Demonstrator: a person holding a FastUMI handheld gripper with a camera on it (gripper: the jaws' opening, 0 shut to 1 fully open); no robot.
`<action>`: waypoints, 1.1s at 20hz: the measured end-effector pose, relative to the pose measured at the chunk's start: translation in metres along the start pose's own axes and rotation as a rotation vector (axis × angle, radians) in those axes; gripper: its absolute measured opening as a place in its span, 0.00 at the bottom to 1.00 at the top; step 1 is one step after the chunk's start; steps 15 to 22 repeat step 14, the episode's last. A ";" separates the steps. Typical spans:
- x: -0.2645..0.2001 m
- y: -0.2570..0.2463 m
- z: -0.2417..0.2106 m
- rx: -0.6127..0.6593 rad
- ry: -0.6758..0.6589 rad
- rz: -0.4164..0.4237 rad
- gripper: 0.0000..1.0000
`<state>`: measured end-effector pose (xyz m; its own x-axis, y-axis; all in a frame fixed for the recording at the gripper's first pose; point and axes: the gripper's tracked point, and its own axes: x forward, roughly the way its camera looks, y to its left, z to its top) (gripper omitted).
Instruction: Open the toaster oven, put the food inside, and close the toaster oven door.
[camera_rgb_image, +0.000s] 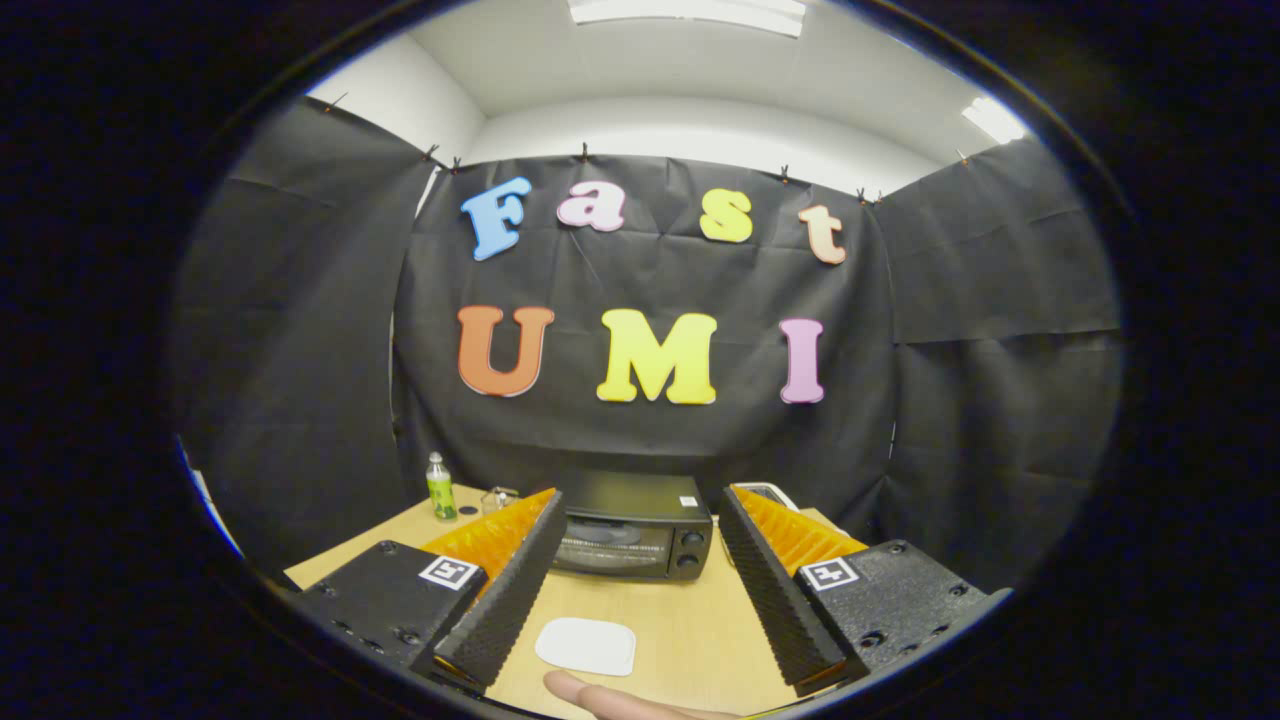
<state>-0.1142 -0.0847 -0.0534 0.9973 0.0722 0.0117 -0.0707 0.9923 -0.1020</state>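
I am holding my gripper (640, 590) above the table (690, 630) with its 2 fingers spread wide, grasping nothing. The oven (633, 525) is sitting beyond the fingers, door closed, its inside too dim to judge. A white plate (586, 645) is lying between the fingers, bare. A bottle (440, 487) is standing left of the oven, its label unreadable. A fingertip (585, 690) is showing just below the plate.

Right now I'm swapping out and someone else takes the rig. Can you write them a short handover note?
Tool: open, holding nothing, fingers spread above the wooden table.
Toaster oven: beyond the fingers at the table's far side, door shut.
White flat plate-like thing: on the table between the fingers, nothing visible on it.
A finger reaches in just behind it.
Done: nothing yet.
Left: open the door, load the food, close the door.
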 end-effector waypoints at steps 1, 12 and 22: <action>0.000 -0.001 0.003 0.010 -0.009 0.010 1.00; -0.017 -0.025 0.011 0.052 -0.071 0.017 1.00; -0.017 -0.028 0.009 0.044 -0.066 0.020 1.00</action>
